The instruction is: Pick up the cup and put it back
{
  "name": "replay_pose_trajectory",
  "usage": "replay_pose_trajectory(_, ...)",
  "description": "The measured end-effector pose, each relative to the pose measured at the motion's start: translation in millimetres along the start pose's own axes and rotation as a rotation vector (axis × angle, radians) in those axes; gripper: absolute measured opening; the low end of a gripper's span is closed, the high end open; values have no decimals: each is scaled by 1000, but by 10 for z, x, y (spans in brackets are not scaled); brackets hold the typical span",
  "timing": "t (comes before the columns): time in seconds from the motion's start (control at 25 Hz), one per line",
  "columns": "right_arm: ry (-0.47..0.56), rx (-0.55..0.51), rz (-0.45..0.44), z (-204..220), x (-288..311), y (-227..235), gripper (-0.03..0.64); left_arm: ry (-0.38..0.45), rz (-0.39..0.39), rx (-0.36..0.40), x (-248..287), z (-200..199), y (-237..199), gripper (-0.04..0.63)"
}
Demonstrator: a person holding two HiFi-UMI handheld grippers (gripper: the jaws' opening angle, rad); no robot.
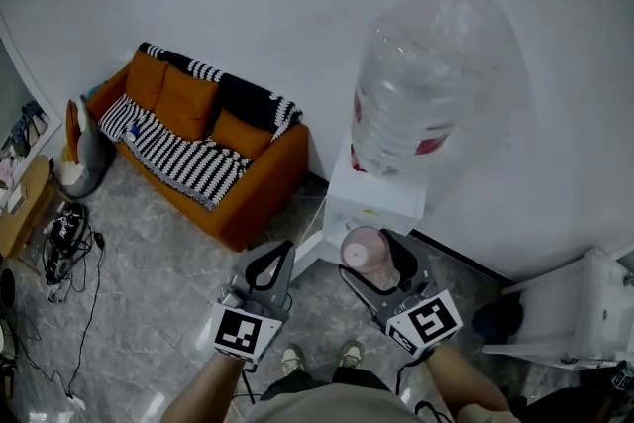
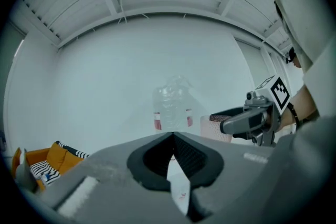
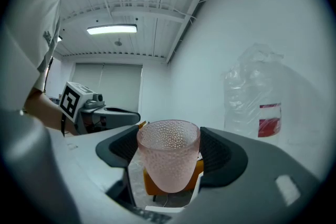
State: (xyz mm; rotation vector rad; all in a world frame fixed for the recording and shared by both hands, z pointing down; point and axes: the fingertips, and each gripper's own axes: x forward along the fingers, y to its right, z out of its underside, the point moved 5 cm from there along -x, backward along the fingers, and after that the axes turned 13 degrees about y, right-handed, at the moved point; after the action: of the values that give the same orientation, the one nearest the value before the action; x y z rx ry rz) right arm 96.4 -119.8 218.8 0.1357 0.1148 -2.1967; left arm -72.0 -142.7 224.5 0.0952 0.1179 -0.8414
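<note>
A pink dimpled cup (image 1: 365,251) (image 3: 168,157) is held upright in the air between the black pads of my right gripper (image 1: 384,264) (image 3: 168,150), which is shut on its sides. It hangs just in front of the white water dispenser (image 1: 371,198). My left gripper (image 1: 267,263) (image 2: 172,136) is to the left of it at about the same height, with its jaws closed tip to tip and nothing between them. The left gripper view shows the cup (image 2: 212,126) in the right gripper (image 2: 247,120) off to the right.
A big clear water bottle (image 1: 426,74) (image 3: 257,107) stands on the dispenser against the white wall. An orange sofa (image 1: 198,144) with a striped blanket sits to the left. A white stand (image 1: 575,312) is at the right, and cables (image 1: 69,243) lie on the floor.
</note>
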Motion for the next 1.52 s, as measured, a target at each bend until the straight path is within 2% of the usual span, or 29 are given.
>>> replay_pose_trajectory(0.16, 18, 15, 26, 89, 320, 278, 368, 22, -28, 13, 244, 27, -210, 3)
replay_pose_trajectory(0.44, -8, -9, 92, 373, 798, 704, 368, 27, -10, 23, 652, 172, -501, 3)
replay_pose_trajectory(0.52, -22, -6, 116, 487, 899, 831, 368, 27, 9, 49, 775, 263, -581, 3)
replay_pose_trajectory(0.76, -51, 3, 192, 860, 1122, 1156, 368, 61, 19, 23, 1068, 473, -703, 2)
replay_pose_trajectory(1.2, -131, 52, 314, 1738, 1348, 1465, 368, -44, 42, 6, 1300, 1148, -911, 3)
replay_pose_trajectory(1.52, -191, 75, 393, 2159, 1390, 1590, 370, -102, 56, -33, 1345, 1538, -951, 3)
